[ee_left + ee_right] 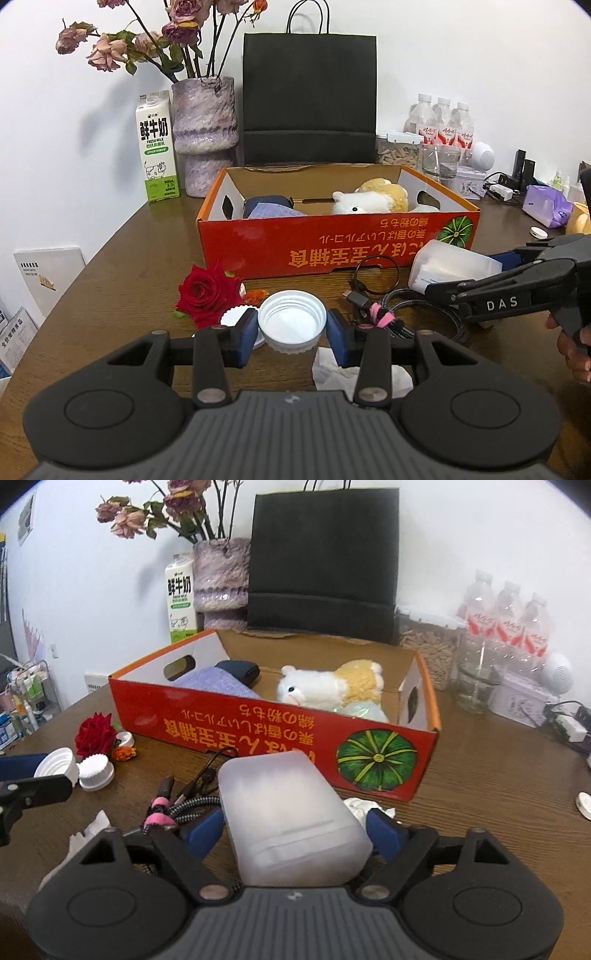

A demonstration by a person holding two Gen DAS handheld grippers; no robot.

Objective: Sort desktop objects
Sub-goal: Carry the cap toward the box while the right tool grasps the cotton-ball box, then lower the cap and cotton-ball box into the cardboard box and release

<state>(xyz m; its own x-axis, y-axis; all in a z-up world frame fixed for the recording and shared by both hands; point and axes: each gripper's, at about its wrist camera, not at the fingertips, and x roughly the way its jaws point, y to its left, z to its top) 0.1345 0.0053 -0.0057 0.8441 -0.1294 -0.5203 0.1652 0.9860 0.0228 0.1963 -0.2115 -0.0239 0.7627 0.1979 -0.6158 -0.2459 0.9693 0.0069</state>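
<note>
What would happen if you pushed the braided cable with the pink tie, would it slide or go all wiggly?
The braided cable would probably wiggle: it already lies in loose curves on the table, so it looks floppy. The pink tie should keep the bundled part together. Lifted by one spot, the plug end would likely dangle.

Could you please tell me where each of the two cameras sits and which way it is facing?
Left wrist: on the left hand-held gripper, looking across the white lid it holds toward the red box; the right hand-held gripper shows at the side.
Right wrist: on the right hand-held gripper, facing the box past a translucent container.
Shared: box, plush toy, rose.
</note>
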